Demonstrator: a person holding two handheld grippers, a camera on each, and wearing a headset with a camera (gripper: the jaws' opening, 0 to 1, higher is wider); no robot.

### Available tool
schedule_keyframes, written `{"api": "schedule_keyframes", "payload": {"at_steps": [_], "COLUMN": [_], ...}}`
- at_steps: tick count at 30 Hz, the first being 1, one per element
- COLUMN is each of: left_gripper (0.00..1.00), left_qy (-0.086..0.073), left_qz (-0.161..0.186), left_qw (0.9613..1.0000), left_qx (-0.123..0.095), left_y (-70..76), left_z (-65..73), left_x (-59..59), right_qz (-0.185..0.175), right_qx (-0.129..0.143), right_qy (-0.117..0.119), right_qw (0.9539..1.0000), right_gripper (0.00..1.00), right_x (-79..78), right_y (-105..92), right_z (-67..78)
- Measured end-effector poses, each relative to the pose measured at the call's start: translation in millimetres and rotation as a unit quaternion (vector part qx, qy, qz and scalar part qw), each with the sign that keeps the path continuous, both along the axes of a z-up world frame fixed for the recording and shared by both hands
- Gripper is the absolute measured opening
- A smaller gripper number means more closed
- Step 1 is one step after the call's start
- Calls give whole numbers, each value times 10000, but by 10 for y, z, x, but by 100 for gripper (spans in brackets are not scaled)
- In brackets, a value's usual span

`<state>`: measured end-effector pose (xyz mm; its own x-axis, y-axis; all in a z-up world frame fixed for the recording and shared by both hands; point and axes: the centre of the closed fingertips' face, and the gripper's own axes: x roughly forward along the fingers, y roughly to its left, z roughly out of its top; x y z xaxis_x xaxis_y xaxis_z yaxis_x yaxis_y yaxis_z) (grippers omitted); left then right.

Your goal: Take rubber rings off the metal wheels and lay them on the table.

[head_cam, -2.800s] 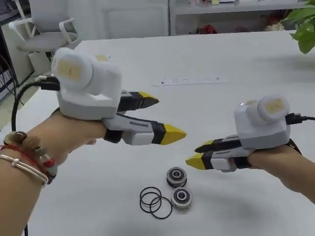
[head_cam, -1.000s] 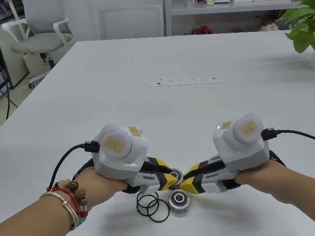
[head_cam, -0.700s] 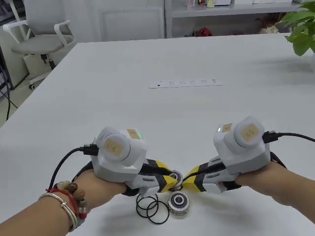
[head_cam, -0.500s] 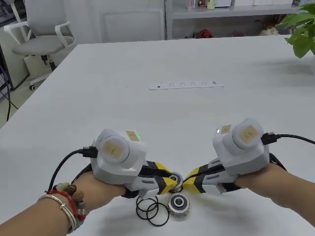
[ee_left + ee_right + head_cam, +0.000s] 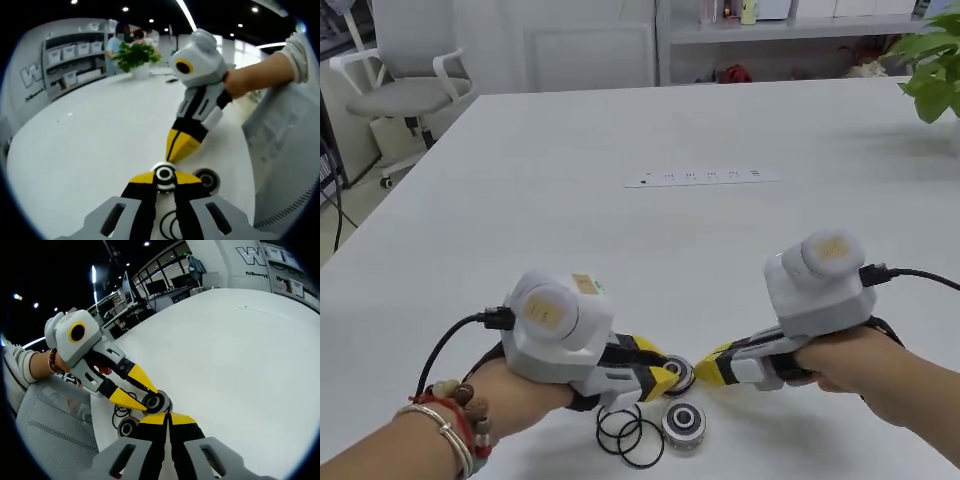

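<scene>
The left gripper is clenched on a metal wheel, low over a plain white table. The right gripper meets it tip to tip. Its jaws are pressed together with the tips at that wheel's rim, and I cannot tell whether they pinch a ring.

Just under the two sets of tips, on the person's side, a second wheel lies flat on the table. The loose rubber rings lie beside it, below the left gripper's jaws. Well ahead of both grippers a white power strip lies on the tabletop. Beyond the table's far edge an office chair stands ahead and left of the left gripper, a leafy plant ahead and right of the right gripper, and shelves line the back wall.

Count: two grippers, two wheels, three loose rings lying overlapped, one power strip, one chair, one plant.

About three seconds ago both grippers were raised with their jaws parted, and both wheels lay side by side on the table. Now both are down and one wheel is in the left gripper's jaws. Since half a second ago the right gripper's body has rolled a little more upright. The rings and the second wheel lie as before.
</scene>
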<state>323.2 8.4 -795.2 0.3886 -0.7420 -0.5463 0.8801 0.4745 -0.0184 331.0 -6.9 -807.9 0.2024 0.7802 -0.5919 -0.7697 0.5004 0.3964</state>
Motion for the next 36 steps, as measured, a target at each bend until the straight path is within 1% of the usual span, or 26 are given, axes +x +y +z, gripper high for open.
{"api": "schedule_keyframes", "payload": {"at_steps": [2,4,5,9,11,12,13,19,23,36], "left_gripper": [14,14,14,14,14,14,14,14,14,14], "left_qy": [-3,-5,-4,-2,-16,-15,-14,-29,-38,-59], "left_qz": [-1,2,4,17,22,24,18,27,40,34], "left_qw": [10000,10000,10000,10000,10000,10000,10000,10000,10000,10000], "left_qx": [-12,-23,-27,-41,-34,-34,-30,-50,-55,-60], "left_y": [0,-2,-3,-3,-2,-1,0,0,-3,-8], "left_z": [3,-1,0,0,-1,-1,-3,-4,-2,3], "left_x": [0,-2,0,-2,-3,-3,-4,-4,-2,5], "right_qz": [-110,-240,-316,-248,-259,-258,-284,-269,-236,-195], "right_qx": [84,274,317,244,248,316,282,275,261,264], "right_qy": [159,347,422,342,363,407,427,445,412,415], "right_qw": [9998,9987,9981,9988,9987,9983,9983,9983,9985,9986], "right_gripper": [0,0,0,0,0,0,0,0,0,0], "right_x": [-2,-6,-3,-17,-16,-24,-24,-46,-54,-57], "right_y": [0,19,20,28,32,53,49,67,73,86], "right_z": [0,40,51,57,62,78,72,88,101,118]}}
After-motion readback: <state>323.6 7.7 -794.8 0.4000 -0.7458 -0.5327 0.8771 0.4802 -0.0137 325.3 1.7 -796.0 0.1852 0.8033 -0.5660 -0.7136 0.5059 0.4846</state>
